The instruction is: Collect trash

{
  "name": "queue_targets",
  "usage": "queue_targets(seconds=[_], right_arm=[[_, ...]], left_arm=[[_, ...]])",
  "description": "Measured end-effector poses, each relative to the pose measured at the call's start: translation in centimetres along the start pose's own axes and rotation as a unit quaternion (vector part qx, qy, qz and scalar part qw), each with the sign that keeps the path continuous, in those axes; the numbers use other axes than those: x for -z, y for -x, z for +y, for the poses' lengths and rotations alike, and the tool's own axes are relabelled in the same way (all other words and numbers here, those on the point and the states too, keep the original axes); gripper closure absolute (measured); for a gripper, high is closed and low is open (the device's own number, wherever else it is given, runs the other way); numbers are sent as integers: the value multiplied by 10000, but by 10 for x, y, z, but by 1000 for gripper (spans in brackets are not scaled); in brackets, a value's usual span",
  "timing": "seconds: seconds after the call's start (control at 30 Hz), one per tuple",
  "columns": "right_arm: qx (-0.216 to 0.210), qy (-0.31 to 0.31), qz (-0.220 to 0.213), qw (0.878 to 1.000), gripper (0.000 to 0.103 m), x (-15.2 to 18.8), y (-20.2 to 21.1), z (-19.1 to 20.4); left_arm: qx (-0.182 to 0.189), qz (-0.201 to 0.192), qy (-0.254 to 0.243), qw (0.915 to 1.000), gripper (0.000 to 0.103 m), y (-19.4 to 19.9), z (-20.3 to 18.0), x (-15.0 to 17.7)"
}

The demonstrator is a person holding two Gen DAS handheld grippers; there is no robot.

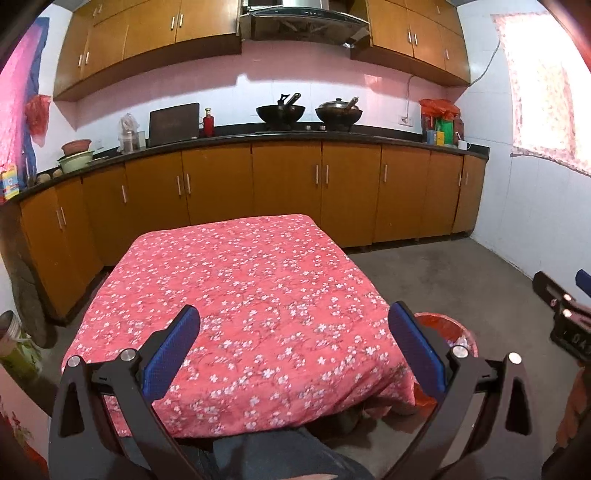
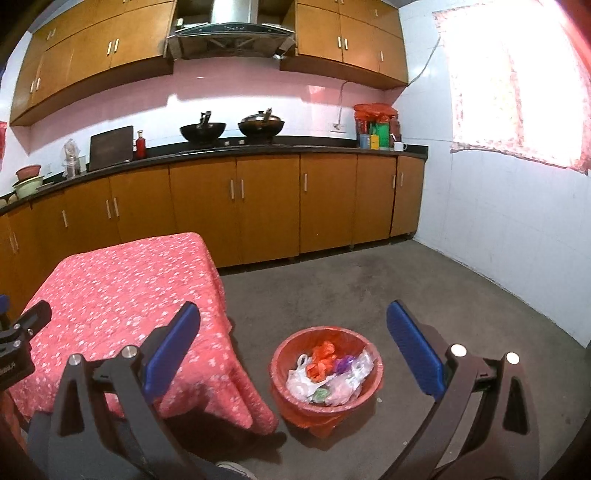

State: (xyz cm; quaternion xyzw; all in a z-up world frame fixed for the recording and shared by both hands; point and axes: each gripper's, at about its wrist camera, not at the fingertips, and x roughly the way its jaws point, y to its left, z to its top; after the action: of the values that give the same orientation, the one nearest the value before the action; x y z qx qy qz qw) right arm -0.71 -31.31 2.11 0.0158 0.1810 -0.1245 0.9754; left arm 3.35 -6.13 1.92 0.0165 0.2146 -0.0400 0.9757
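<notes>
Trash sits gathered in a red-lined bin [image 2: 327, 369] on the concrete floor [image 2: 424, 288], just beside the draped corner of the tabletop [image 2: 122, 288] — crumpled white, orange and purple plastic bags [image 2: 328, 373] fill it. A pink floral cloth covers the tabletop and hangs down over its edges. The right claw [image 2: 293, 350] hangs above the floor with its blue pads [image 2: 171, 354] spread wide, released and holding nothing; the bin shows between them. The left claw [image 1: 293, 350] hovers over the near edge of the tabletop [image 1: 240, 295], likewise spread apart and holding nothing, with only the floral cloth between its pads. From the left wrist view the bin's rim [image 1: 454, 328] peeks out behind the claw's right finger, at the tabletop's right corner, and part of the right claw's body [image 1: 565, 317] shows at the frame's right edge. Behind, wooden cabinets [image 2: 266, 199] run under a dark kitchen counter [image 2: 295, 149] — on it stand two black woks [image 2: 232, 129], a red bottle [image 2: 140, 144] and a white mug [image 2: 399, 146]. A range hood [image 2: 231, 33] hangs above the woks.
</notes>
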Motion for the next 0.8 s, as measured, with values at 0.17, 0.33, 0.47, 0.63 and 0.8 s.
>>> queue_targets(seconds=[0.17, 0.33, 0.47, 0.63, 0.8], right_arm=[[7, 275, -211, 9994, 4, 9, 16, 21], [-101, 362, -157, 9992, 4, 14, 20, 34], [-159, 294, -59, 9994, 4, 16, 20, 35], [-223, 274, -82, 9993, 4, 18, 23, 38], [-202, 256, -107, 9994, 4, 19, 24, 38]], left_arm=[[-114, -159, -22, 9998, 2, 13, 4, 10], [-247, -271, -93, 9993, 2, 21, 8, 19], [-268, -259, -20, 9993, 2, 23, 13, 24], [-268, -225, 118, 9993, 2, 24, 20, 29], [-265, -250, 190, 9992, 2, 27, 24, 31]])
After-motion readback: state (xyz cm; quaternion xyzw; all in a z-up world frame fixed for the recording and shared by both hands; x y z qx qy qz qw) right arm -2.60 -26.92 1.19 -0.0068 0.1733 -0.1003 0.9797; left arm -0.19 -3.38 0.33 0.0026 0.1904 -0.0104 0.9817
